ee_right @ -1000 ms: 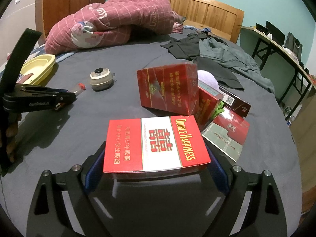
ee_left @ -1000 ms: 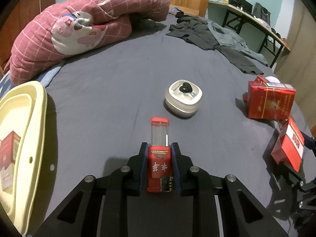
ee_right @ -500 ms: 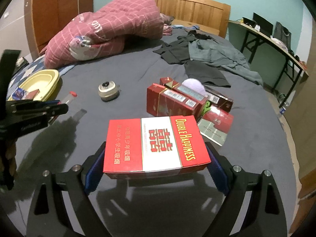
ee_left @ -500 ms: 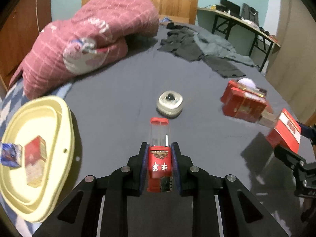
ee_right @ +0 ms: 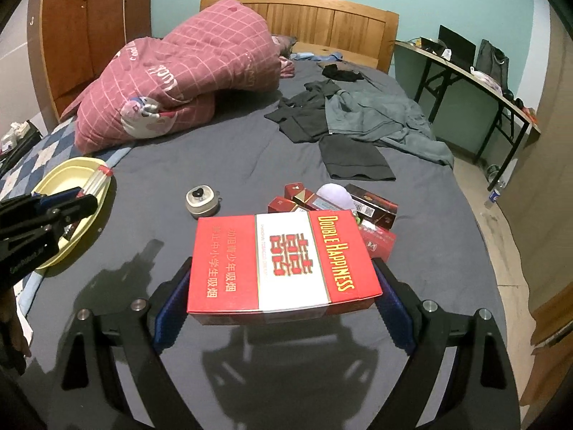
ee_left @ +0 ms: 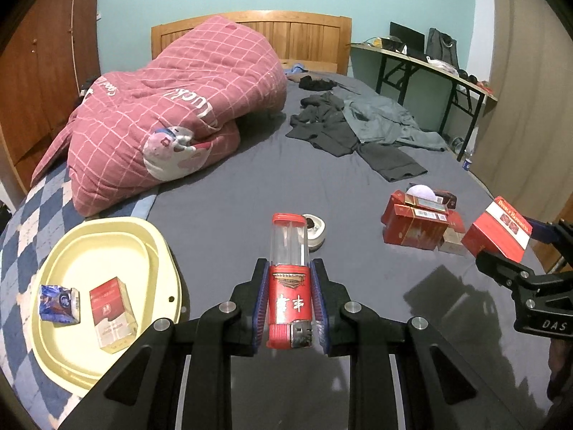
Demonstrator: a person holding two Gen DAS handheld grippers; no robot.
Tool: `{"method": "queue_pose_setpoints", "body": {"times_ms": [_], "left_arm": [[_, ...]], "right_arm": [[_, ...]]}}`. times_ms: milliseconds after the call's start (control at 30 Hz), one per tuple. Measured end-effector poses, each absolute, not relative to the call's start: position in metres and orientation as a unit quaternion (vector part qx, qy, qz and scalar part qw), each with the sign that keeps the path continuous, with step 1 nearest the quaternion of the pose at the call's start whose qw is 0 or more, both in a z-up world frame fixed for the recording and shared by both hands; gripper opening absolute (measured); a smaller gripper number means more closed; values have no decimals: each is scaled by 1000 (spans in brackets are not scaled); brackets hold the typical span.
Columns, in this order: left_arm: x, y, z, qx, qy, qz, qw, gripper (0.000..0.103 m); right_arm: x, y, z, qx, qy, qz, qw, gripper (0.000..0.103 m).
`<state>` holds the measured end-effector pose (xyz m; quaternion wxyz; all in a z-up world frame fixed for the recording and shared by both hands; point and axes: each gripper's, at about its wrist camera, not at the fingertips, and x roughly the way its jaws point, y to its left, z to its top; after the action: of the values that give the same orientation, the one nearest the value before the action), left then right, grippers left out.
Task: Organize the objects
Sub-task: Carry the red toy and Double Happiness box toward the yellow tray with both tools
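Red lighter [ee_left: 289, 299] clenched in left gripper [ee_left: 289, 301], carton [ee_right: 283, 261] in right gripper [ee_right: 283, 286]; both mid-carry, prob. next into yellow tray [ee_left: 107, 229].

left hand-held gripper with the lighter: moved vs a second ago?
Yes. The left hand-held gripper, shut on the lighter, has risen and backed away: the round tin looks smaller and farther, and more of the yellow tray shows.

Both fisheye views sit on a hand-held gripper, raised above the bed [ee_left: 222, 186], angled down toward the headboard [ee_right: 322, 14]. Left view looks from the bed's left part, right view from further right. Shared: pink quilt [ee_left: 172, 114], yellow tray [ee_right: 68, 175], round tin [ee_right: 201, 200], dark clothes [ee_left: 333, 125]. Each sees the other gripper at its edge.
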<state>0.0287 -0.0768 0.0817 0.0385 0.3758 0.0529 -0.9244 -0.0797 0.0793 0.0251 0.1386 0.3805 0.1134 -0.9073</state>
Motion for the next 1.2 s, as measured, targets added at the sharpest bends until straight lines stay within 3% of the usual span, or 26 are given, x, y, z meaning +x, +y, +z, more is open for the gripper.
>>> {"method": "queue_pose_setpoints", "body": {"times_ms": [433, 1200], "left_arm": [[32, -117, 63, 388, 69, -917, 58, 22], [119, -272, 82, 377, 96, -903, 183, 22]], "right_arm": [[-69, 40, 11, 391, 137, -896, 158, 91], [-17, -162, 18, 366, 183, -864, 295, 91]]}}
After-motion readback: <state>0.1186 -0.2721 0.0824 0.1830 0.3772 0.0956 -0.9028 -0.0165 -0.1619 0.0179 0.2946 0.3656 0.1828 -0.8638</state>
